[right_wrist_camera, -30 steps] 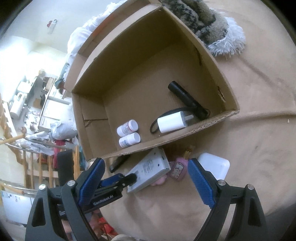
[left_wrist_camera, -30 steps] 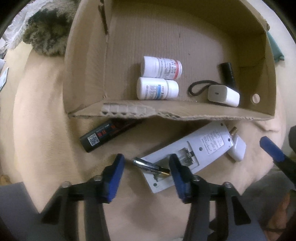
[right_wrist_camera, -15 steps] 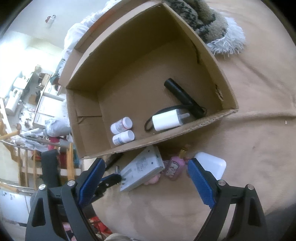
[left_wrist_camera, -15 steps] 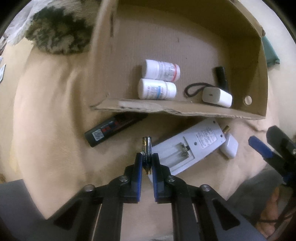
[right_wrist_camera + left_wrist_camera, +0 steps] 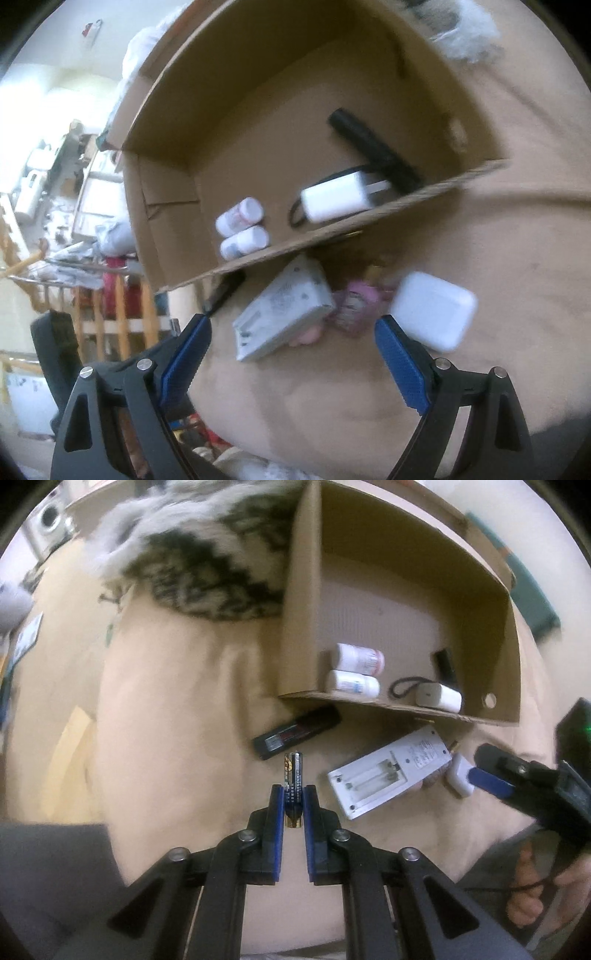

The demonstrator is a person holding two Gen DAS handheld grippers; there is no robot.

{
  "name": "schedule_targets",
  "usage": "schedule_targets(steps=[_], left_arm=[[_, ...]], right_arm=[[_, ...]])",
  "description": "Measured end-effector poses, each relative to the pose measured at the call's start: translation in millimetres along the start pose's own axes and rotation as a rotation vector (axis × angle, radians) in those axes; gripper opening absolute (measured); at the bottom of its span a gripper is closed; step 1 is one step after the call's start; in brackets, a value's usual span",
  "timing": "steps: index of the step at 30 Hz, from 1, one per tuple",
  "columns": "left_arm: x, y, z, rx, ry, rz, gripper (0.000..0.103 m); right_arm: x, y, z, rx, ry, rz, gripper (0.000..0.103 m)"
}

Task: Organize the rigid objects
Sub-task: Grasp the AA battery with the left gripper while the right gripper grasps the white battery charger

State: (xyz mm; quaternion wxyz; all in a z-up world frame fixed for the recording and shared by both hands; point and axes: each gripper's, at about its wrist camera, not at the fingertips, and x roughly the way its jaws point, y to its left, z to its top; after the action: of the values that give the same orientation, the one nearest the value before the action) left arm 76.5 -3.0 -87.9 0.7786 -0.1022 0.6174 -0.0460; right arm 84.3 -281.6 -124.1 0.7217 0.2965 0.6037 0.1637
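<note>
**Blue pads on a battery**

Blue pads of my left gripper [image 5: 294, 794] pinch a battery [image 5: 293, 775] at lower centre of the left view, its tip pointing up the frame above the tan cloth [image 5: 166, 720]. A black stick [image 5: 295, 733] lies just above it. Right of that sits the remote [image 5: 391, 771], back up, its battery bay bare. The box [image 5: 303, 609] in the upper right holds two bottles [image 5: 354, 670] and a charger [image 5: 439, 698]. My right gripper [image 5: 291, 350] is spread wide over the remote, gripping nothing, with a white case [image 5: 434, 310] beside its right finger.
</note>
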Motion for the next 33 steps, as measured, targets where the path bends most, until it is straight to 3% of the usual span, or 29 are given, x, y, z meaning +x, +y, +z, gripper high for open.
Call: schedule_targets(steps=[6,12,14,16,23,29,33], left_arm=[[1.8,11.4,-3.7,-0.026,-0.012,0.006,0.009],[12.0,0.4,-4.7,-0.03,-0.008,0.003,0.009],[12.8,-2.7,-4.1,-0.021,-0.012,0.007,0.009],[13.0,-2.7,-2.8,-0.027,-0.016,0.01,0.009],[9.7,12.5,3.9,-0.096,-0.033,0.02,0.009],[8.2,28.1,6.2,-0.155,-0.04,0.03,0.009],[8.2,34.8,6.2,-0.178,-0.042,0.034,0.009]], right_arm=[[29.3,0.5,9.8,0.029,0.042,-0.002,0.087],[31.9,11.9,12.6,-0.026,0.017,0.003,0.083],[32.0,13.8,11.3,-0.044,0.02,0.0,0.069],[35.5,13.2,10.7,-0.045,0.042,0.014,0.041],[49.0,23.6,8.1,-0.043,0.104,0.127,0.04],[82.6,29.5,3.8,-0.02,0.177,0.125,0.041],[91.0,37.1,-0.2,-0.03,0.143,0.097,0.045]])
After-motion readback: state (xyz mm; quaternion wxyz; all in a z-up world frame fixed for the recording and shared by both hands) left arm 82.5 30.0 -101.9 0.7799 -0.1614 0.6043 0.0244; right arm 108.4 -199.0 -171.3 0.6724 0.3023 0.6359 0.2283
